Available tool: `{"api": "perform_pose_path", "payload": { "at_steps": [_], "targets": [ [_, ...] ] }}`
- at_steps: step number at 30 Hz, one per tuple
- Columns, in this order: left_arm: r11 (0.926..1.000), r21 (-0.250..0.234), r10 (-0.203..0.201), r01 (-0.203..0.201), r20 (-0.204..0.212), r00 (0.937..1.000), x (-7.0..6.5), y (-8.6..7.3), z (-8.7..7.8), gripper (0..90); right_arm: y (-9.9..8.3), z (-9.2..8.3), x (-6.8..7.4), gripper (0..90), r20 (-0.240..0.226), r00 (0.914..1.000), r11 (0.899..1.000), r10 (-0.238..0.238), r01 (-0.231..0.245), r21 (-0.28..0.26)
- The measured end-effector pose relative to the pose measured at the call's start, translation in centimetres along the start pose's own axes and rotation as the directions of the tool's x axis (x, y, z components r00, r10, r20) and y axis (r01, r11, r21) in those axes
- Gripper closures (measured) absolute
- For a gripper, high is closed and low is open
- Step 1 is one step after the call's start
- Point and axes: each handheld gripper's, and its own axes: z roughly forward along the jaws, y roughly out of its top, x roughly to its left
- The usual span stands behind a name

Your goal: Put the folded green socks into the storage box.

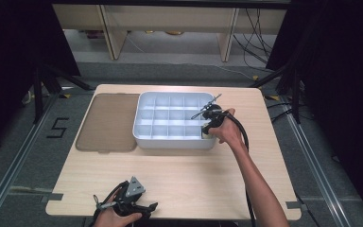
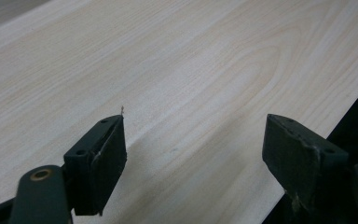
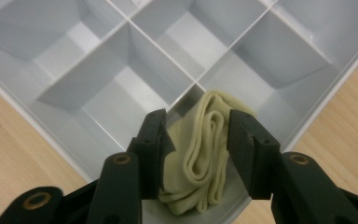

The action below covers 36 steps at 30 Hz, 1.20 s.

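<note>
The soft, light, folded pale-yellow cloth (image 3: 205,149) will squash easily; the right hand-held gripper (image 3: 196,140), jaws half-open, straddles its folded middle.

Ribbed cloth (image 3: 204,154); matt plastic tray (image 3: 32,121)

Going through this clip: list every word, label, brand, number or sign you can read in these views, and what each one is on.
"5": a large black numeral marked on the grey floor, left of the wooden table.
No readable text on the white compartment tray, the brown lid, the folded pale yellow cloth or either hand-held gripper.
</note>
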Motion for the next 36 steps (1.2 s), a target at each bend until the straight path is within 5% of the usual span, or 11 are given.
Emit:
{"api": "perform_pose_path", "payload": {
  "at_steps": [7, 17, 21, 29, 36],
  "targets": [
    [0.9999, -0.001, -0.012, 0.012, -0.002, 0.9999, -0.1, 0.0, 0.0, 21.2, -0.1, -0.1, -0.5, 80.7, -0.012, 0.9999, 1.000, 0.000, -0.001, -0.015],
    [1.0000, 0.000, -0.009, 0.009, -0.001, 1.0000, -0.1, 0.0, -0.1, 21.2, 0.2, 2.5, 0.8, 84.3, 0.008, 0.9994, 0.997, -0.034, 0.033, 0.076],
    [1.0000, -0.002, 0.008, -0.008, 0.004, 1.0000, 0.0, 0.0, 0.0, 21.2, 0.2, 3.2, 0.9, 84.2, 0.015, 0.9998, 0.995, -0.014, 0.012, 0.104],
    [1.0000, 0.003, -0.003, 0.003, 0.001, 1.0000, -0.1, 0.0, 0.1, 21.2, -0.2, 1.5, -0.2, 77.6, -0.056, 0.9977, 0.999, 0.037, -0.036, 0.023],
    [0.9997, 0.006, -0.023, 0.023, -0.004, 0.9997, -0.2, -0.1, 0.2, 21.2, 0.0, -0.4, -0.5, 74.4, -0.050, 0.9960, 0.996, 0.074, -0.076, -0.042]
  ]
}}
